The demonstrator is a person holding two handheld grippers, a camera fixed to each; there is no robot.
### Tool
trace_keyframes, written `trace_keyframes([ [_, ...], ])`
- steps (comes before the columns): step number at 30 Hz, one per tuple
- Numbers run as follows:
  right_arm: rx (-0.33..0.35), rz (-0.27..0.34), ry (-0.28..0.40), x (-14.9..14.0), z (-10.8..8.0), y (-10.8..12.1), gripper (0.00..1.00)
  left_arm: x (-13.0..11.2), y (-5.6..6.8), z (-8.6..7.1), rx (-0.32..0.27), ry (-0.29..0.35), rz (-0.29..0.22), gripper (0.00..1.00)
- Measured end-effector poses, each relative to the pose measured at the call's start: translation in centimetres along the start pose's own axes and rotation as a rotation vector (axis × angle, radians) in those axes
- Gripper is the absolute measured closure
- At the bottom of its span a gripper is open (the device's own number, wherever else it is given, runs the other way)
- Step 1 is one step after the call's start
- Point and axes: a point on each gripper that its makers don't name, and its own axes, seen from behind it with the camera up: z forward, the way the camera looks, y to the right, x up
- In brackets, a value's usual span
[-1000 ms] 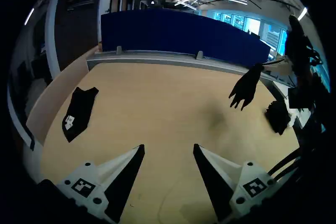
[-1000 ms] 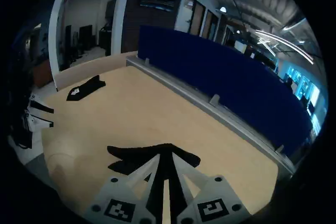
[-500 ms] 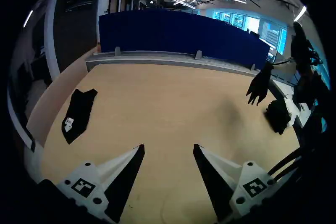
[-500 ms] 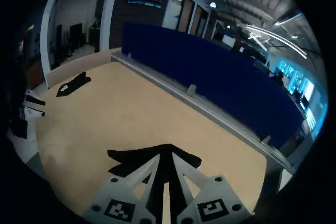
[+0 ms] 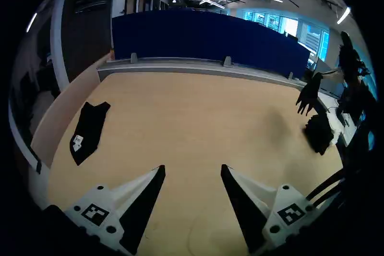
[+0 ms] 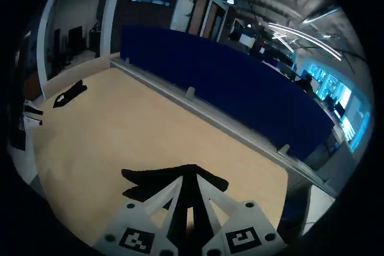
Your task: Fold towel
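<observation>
My left gripper (image 5: 191, 172) hangs open over the light wooden table (image 5: 192, 112), with nothing between its fingers. In the left gripper view a black towel (image 5: 309, 96) dangles in the air at the table's right end, held from above. In the right gripper view my right gripper (image 6: 189, 177) is shut on that black towel (image 6: 168, 179), which spreads out to both sides of the fingertips. A flat black cloth with a white tag (image 5: 88, 128) lies near the table's left end, and it looks small and far off (image 6: 70, 93) from the right gripper.
A crumpled black pile (image 5: 319, 133) sits at the table's right edge. A blue partition (image 5: 206, 35) on a grey rail runs along the far side. A low pale wall (image 5: 62, 102) borders the left end. A dark figure (image 5: 353, 71) stands at the right.
The right gripper has carried the hanging black towel to the right, toward the table's right end, and its view has swung along the partition. The left gripper has stayed still and open.
</observation>
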Motion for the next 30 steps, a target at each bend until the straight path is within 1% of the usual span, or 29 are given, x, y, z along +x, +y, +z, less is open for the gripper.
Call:
trace_keyframes([
  [8, -0.035, 0.022, -0.020, -1.9, -0.5, 4.3, 0.95, 0.4, 0.7, 0.5, 0.007, -0.007, 0.016, 0.14],
  [14, -0.054, 0.032, -0.042, -3.5, -0.6, 6.5, 0.95, 0.8, 1.2, 0.8, 0.007, -0.009, 0.014, 0.15],
  [17, -0.060, 0.040, -0.051, -4.4, -0.6, 7.4, 0.95, 0.9, 1.4, 0.8, 0.008, -0.011, 0.022, 0.15],
  [23, -0.067, 0.061, -0.062, -5.9, -0.7, 8.5, 0.95, 1.0, 1.9, 0.7, 0.009, -0.015, 0.039, 0.15],
  [30, -0.072, 0.069, -0.071, -7.0, -1.1, 8.8, 0.95, 1.1, 2.6, 0.6, 0.001, -0.017, 0.047, 0.14],
])
